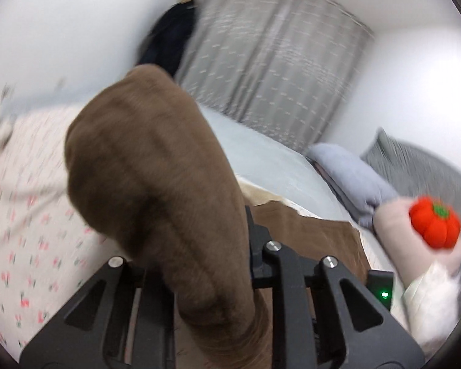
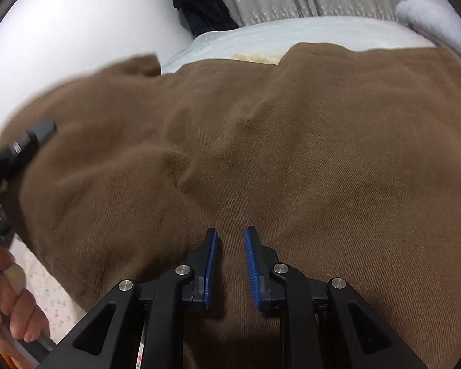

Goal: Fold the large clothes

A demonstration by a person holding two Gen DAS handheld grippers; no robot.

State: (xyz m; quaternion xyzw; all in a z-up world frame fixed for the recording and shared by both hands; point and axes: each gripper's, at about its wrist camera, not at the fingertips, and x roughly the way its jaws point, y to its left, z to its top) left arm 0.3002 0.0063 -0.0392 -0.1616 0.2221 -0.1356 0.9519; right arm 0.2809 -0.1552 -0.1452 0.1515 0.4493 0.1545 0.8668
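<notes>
a: on the bed (image 2: 261, 38), the brown garment (image 2: 261, 141) lies spread over the pale cover, its left part lifted in the left tool (image 1: 218, 276).
b: is that tool clamped on it?
a: cloth drapes over and between its fingers and hides the tips, so whether they pinch it cannot be told; the blur does not help. the right tool (image 2: 229, 264) hovers low over the near part of the garment, jaws apart, nothing between them.
b: risk?
a: likely the lifted fold slipping off, since it seems to hang on the fingers more than sit in a firm pinch. it could also drag the flat part into wrinkles, as nothing pins that down.
b: pose?
a: left tool is raised and tilted up toward the curtain (image 1: 261, 61); in the right view the person's left hand (image 2: 12, 304) grips its handle at the bed's left side. right tool points forward and down.
</notes>
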